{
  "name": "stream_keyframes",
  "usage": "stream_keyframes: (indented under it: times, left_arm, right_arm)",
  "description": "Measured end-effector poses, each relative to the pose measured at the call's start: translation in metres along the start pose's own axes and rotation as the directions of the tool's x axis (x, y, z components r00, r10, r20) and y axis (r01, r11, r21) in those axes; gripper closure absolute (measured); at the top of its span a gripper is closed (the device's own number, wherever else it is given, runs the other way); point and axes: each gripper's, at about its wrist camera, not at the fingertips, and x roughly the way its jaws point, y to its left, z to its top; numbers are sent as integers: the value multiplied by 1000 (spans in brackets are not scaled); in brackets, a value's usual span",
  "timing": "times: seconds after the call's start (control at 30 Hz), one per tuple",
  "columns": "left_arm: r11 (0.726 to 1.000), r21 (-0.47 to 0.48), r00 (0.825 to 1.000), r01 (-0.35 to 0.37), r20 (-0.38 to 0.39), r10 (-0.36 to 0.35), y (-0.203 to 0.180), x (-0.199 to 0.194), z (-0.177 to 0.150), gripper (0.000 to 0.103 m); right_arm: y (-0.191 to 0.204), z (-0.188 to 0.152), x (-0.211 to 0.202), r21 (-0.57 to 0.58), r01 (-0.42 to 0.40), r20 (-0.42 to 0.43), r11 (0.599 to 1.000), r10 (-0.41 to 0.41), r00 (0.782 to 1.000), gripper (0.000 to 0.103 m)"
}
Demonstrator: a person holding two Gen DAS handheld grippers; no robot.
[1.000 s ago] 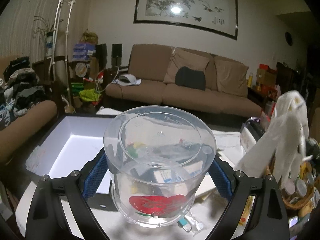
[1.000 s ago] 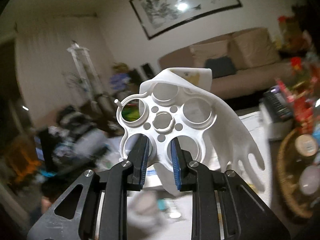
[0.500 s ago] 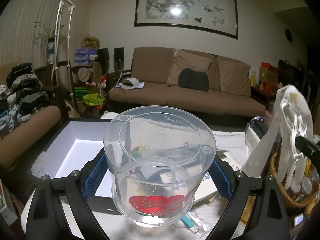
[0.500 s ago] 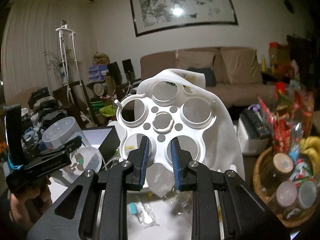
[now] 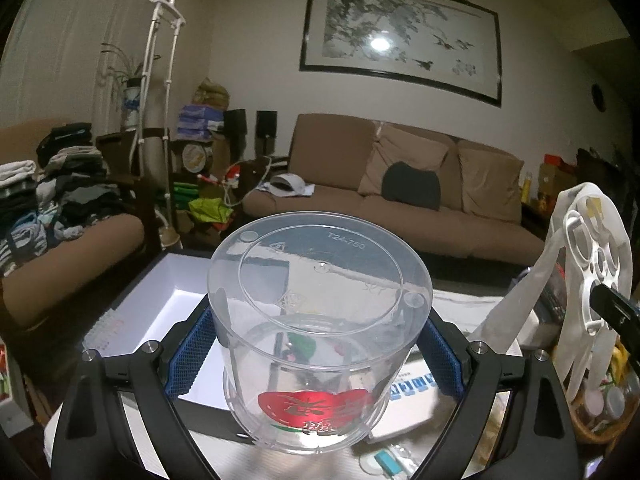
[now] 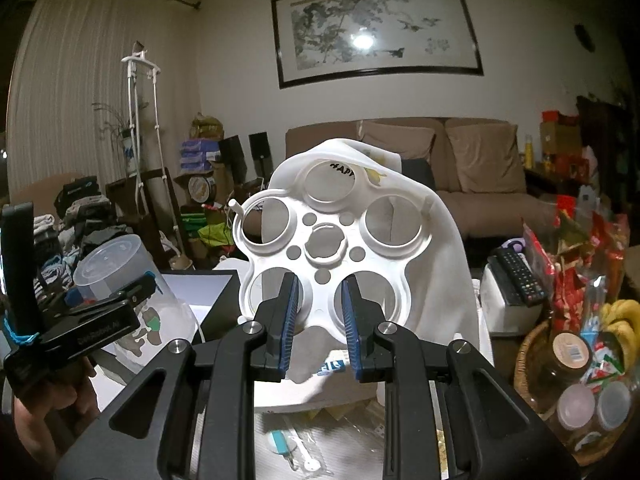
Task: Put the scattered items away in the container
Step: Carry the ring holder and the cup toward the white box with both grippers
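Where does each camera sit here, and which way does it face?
Left wrist: sits on the left claw, facing the sofa wall across the table; its own fingers clamp a clear tub.
Right wrist: sits on the right claw, facing the same wall; its fingers grip a white holed tray draped with a white bag; the person's hand and left claw show at lower left.
Shared: tub, tray, open box, sofa, painting.
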Motion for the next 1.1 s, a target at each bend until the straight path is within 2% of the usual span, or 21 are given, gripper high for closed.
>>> stream_keyframes:
  times: [0.13, 0.2, 0.27, 0.43, 0.6, 0.87, 1.1]
  left_arm:
    - [1000, -8, 999, 15, 29, -14, 10, -4, 4, 9]
    - [994, -57, 995, 93, 31, -91, 22, -7, 7, 9]
    - [985, -120, 991, 127, 48, -122, 35, -11, 9, 9]
    - [992, -117, 996, 42, 83, -32, 60, -21, 13, 9]
    - [991, -132, 997, 12, 82, -1, 87, -23, 14, 9]
    - [990, -109, 989, -90, 109, 102, 123, -39, 19, 9]
    - [977, -171, 987, -125, 80, 140, 160, -44, 15, 9]
  right_arm:
    - [7, 1, 4, -1, -3, 5, 1000, 3, 1000, 83]
    - [13, 2, 4, -11, -6, -2, 1000, 6, 1000, 83]
    - [19, 3, 1, -21, -12, 13, 1000, 12, 1000, 83]
    - [35, 7, 2, -21, -64, 28, 998, 65, 997, 83]
    - [59, 6, 4, -35, -120, 47, 992, 122, 991, 83]
    - [105, -2, 15, -37, -219, 64, 975, 221, 973, 83]
    - [155, -5, 18, -61, -287, 67, 956, 291, 954, 83]
